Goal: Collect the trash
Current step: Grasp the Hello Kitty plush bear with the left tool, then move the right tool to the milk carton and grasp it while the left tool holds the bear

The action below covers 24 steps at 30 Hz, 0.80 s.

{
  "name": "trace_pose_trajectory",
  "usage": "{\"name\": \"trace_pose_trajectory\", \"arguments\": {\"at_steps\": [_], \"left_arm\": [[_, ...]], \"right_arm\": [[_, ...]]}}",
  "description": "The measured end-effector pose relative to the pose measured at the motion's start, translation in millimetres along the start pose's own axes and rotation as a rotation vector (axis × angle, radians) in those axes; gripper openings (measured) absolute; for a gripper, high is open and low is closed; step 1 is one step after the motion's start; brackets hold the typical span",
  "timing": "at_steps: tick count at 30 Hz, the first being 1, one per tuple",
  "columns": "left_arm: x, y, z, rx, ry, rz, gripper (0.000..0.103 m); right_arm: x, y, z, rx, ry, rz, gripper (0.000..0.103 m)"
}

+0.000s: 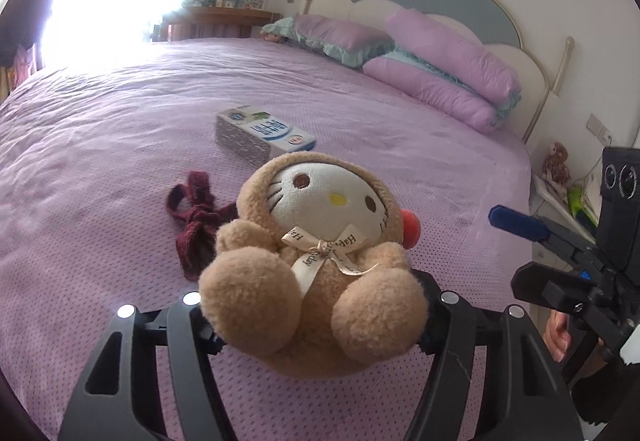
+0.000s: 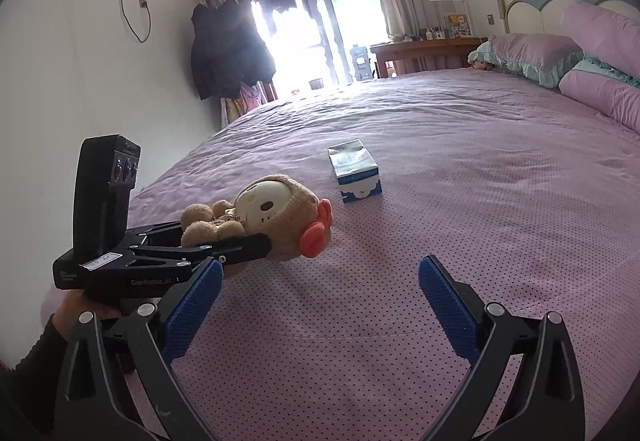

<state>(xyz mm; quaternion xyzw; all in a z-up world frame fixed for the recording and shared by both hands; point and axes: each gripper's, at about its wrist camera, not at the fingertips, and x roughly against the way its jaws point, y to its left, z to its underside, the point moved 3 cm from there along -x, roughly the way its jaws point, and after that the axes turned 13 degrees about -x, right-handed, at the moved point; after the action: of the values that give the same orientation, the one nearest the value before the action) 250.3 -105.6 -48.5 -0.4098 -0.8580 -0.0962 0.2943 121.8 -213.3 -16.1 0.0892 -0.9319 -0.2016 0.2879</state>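
The jaws of the left gripper [image 1: 316, 325] are clamped on a plush toy [image 1: 316, 257] (tan hood, white cat face, ribbon at the neck), held just off the bed [image 1: 100, 145], while the right gripper [image 2: 320, 305] has its blue pads wide apart with nothing between them. Beyond the toy, a small carton [image 1: 264, 139] lies on its side mid-bed, and a dark red knitted band [image 1: 194, 219] lies on the cover beside the toy.
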Motion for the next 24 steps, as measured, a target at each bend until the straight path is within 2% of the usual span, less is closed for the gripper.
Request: {"name": "trace_pose_trajectory", "arguments": {"at_steps": [3, 6, 13, 20, 24], "left_arm": [[23.4, 21.8, 6.8, 0.082, -0.048, -0.019, 0.066], [45.3, 45.1, 13.7, 0.141, -0.083, -0.069, 0.066], [75.0, 92.3, 27.1, 0.255, -0.120, -0.155, 0.066], [77.3, 104.1, 39.2, 0.329, -0.144, -0.062, 0.066], [90.5, 110.6, 43.8, 0.393, -0.204, -0.026, 0.066]], "right_arm": [[-11.2, 14.1, -0.7, 0.017, 0.022, -0.023, 0.095], [-26.0, 31.1, -1.2, 0.049, 0.042, -0.031, 0.095], [-71.5, 62.6, -6.4, 0.106, 0.097, -0.048, 0.095], [-104.0, 85.2, -20.0, 0.117, 0.122, -0.099, 0.095], [-114.9, 89.8, -23.5, 0.115, 0.129, -0.110, 0.094]]}}
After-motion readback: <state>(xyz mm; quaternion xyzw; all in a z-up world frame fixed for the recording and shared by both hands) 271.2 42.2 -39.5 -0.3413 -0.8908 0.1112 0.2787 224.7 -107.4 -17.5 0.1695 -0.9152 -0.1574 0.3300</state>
